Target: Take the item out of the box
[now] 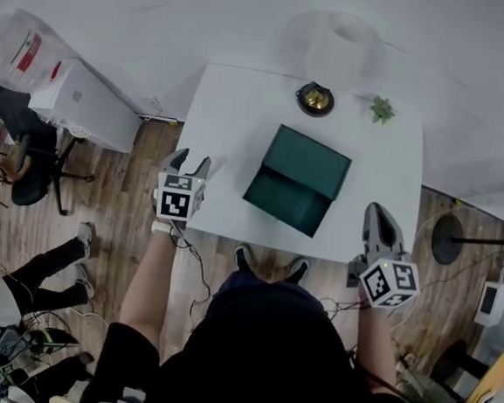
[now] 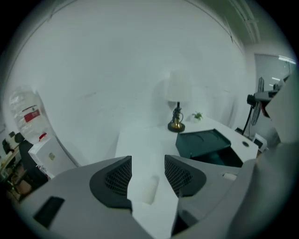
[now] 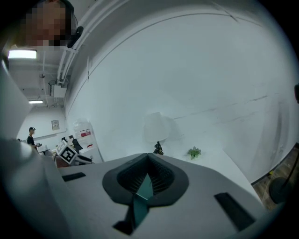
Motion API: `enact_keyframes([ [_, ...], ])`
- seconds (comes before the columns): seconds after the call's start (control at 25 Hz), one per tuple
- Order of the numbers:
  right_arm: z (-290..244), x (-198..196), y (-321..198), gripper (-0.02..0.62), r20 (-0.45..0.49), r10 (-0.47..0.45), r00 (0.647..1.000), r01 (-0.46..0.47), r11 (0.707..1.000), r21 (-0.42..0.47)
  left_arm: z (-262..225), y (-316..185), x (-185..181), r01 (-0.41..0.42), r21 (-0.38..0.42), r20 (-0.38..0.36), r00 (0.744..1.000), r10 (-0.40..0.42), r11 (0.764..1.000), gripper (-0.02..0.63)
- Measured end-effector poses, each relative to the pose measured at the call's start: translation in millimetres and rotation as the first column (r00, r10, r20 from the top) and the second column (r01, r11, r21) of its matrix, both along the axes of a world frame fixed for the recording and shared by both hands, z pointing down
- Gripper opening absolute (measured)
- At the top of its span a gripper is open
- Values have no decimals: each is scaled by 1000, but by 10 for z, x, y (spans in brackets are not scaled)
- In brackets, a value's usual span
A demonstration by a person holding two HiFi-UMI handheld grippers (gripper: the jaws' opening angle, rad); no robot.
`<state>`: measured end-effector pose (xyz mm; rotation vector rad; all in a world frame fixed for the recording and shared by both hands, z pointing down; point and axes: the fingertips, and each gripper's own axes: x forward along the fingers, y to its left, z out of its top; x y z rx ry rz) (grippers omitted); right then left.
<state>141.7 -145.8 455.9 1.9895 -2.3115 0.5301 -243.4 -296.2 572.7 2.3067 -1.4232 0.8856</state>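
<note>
A dark green box (image 1: pixel 285 199) stands open in the middle of the white table (image 1: pixel 233 116), its lid (image 1: pixel 308 160) tipped back. My left gripper (image 1: pixel 191 159) hovers over the table's left front corner, open. In the left gripper view its pads (image 2: pixel 119 177) stand apart, and a small white cylinder (image 2: pixel 149 190) lies on the table below the gap, untouched. The box (image 2: pixel 205 142) is to its right. My right gripper (image 1: pixel 378 212) is at the table's front right edge, shut with nothing in it (image 3: pixel 148 161). What lies inside the box I cannot make out.
A lamp with a white shade (image 1: pixel 340 46) and brass base (image 1: pixel 315 98) and a small green plant (image 1: pixel 382 109) stand at the table's far edge. Left of the table are a white cabinet (image 1: pixel 81 102), an office chair (image 1: pixel 27 168) and a seated person's legs (image 1: pixel 48 275). A fan stand (image 1: pixel 448 240) is at the right.
</note>
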Motion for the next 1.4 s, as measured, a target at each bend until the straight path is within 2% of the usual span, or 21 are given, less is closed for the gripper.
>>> enact_keyframes([
  [0.16, -197, 96, -55, 5, -30, 15, 999, -13, 998, 62, -659, 261, 227, 37, 119, -152, 988, -18, 992, 196],
  [0.36, -395, 65, -179, 5, -57, -34, 998, 40, 993, 112, -1315, 491, 478, 20, 274, -209, 977, 39, 962, 170],
  [0.48, -620, -9, -217, 5, -113, -66, 991, 86, 979, 183, -1743, 623, 591, 23, 368, -222, 973, 64, 929, 138],
  [0.56, -792, -46, -229, 5, -147, -77, 986, 111, 964, 243, -2016, 721, 666, 27, 439, -214, 974, 76, 898, 96],
  [0.68, -1006, -70, -235, 5, -181, -80, 980, 133, 942, 308, -2327, 851, 785, 32, 525, -189, 979, 80, 850, 67],
  [0.8, -1151, -79, -230, 5, -188, -92, 978, 152, 927, 341, -2467, 950, 878, 37, 550, -179, 981, 74, 834, 57],
  [1.0, -1246, -34, -184, 5, -195, -123, 973, 185, 920, 346, -2541, 1045, 953, 71, 565, -225, 972, 70, 822, 44],
  [1.2, -1303, 63, -146, 5, -208, -134, 969, 201, 915, 350, -2511, 1058, 979, 70, 545, -210, 976, 55, 836, 43],
  [1.4, -1291, 84, -114, 5, -166, -144, 975, 197, 909, 366, -2471, 1064, 984, 66, 539, -211, 976, 59, 839, 43],
])
